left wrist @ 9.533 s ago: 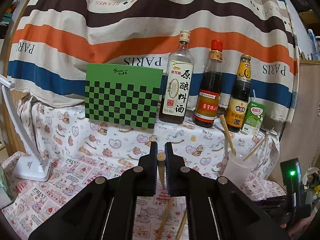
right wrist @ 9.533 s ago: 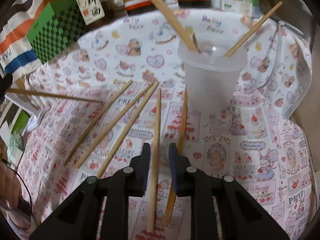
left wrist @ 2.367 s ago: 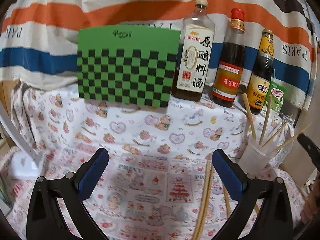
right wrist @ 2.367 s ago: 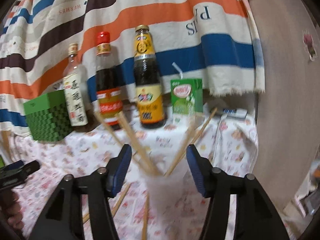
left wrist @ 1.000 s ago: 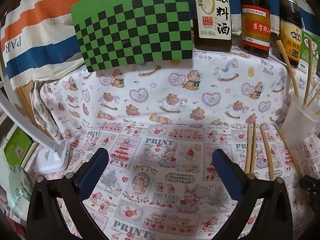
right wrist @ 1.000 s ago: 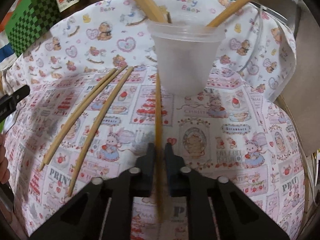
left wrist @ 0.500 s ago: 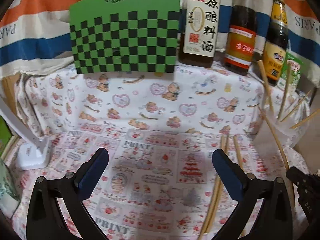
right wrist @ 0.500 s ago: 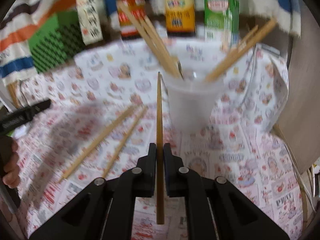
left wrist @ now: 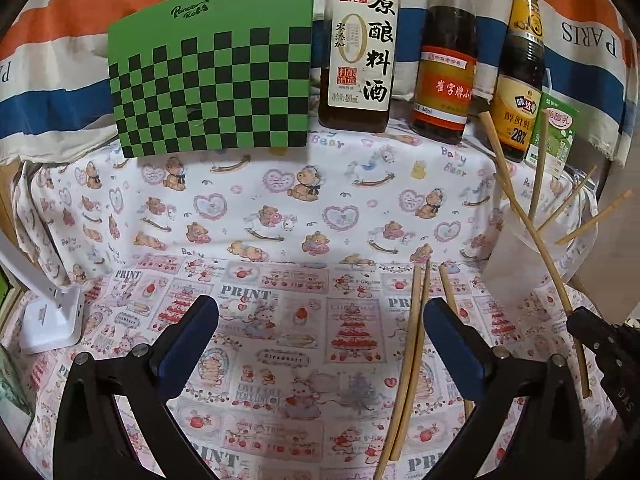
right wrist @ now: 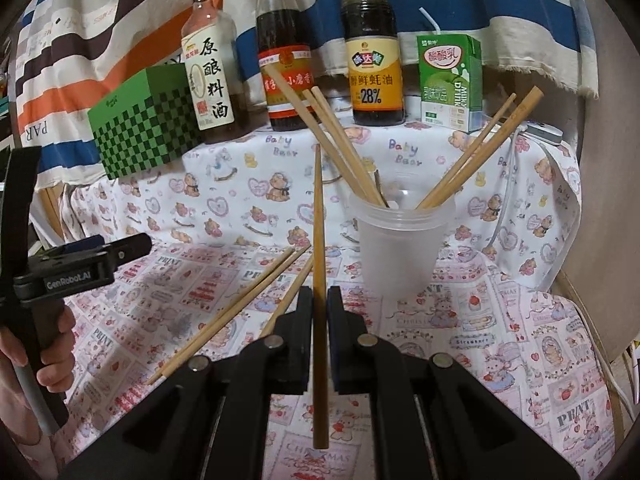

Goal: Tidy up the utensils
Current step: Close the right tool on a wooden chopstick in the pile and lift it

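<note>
My right gripper is shut on a wooden chopstick, held above the cloth with its far end up, just left of the clear plastic cup. Several chopsticks lean in that cup. Three loose chopsticks lie on the printed cloth to the left of the held one. In the left wrist view my left gripper hangs open over the cloth with nothing between its fingers; the loose chopsticks lie by its right finger. The cup and the right gripper with its chopstick sit at the right edge.
At the back stand a green checkered box, three sauce bottles and a green drink carton. A white lamp base sits at the left. A hand holds the left gripper. A white cable runs behind the cup.
The right gripper has lifted its chopstick off the cloth and tilted it upward beside the cup. The left gripper has tipped up slightly and stays open.
</note>
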The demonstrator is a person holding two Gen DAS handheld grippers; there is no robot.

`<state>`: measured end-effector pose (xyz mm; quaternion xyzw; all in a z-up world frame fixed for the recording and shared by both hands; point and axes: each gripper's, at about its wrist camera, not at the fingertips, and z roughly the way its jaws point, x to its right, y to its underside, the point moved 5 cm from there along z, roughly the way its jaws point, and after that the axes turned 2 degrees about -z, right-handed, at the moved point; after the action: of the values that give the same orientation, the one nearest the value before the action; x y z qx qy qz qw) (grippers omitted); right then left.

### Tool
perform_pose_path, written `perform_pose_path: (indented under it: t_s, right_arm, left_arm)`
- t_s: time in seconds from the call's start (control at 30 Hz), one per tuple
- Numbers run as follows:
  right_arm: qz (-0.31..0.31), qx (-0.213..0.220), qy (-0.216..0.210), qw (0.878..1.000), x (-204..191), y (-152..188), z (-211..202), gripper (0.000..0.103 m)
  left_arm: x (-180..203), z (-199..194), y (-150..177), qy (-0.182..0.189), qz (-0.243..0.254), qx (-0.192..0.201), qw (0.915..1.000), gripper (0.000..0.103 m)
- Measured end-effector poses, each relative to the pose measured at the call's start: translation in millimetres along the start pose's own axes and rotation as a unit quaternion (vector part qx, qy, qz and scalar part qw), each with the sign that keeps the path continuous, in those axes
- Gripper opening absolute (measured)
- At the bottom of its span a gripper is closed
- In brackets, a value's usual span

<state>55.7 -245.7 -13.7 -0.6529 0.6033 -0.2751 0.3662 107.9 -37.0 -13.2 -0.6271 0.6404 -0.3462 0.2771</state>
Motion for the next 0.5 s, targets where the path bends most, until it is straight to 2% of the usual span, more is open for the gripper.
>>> perform_pose_path:
  t_s: [0.5]
  right_arm:
    - [-0.005, 0.001, -0.007, 1.000, -3.3, -0.6, -4.7, 0.007]
  left_arm:
    - [-2.1, 0.4, 0.1, -0.002, -0.001, -0.001, 1.0000, 0.102]
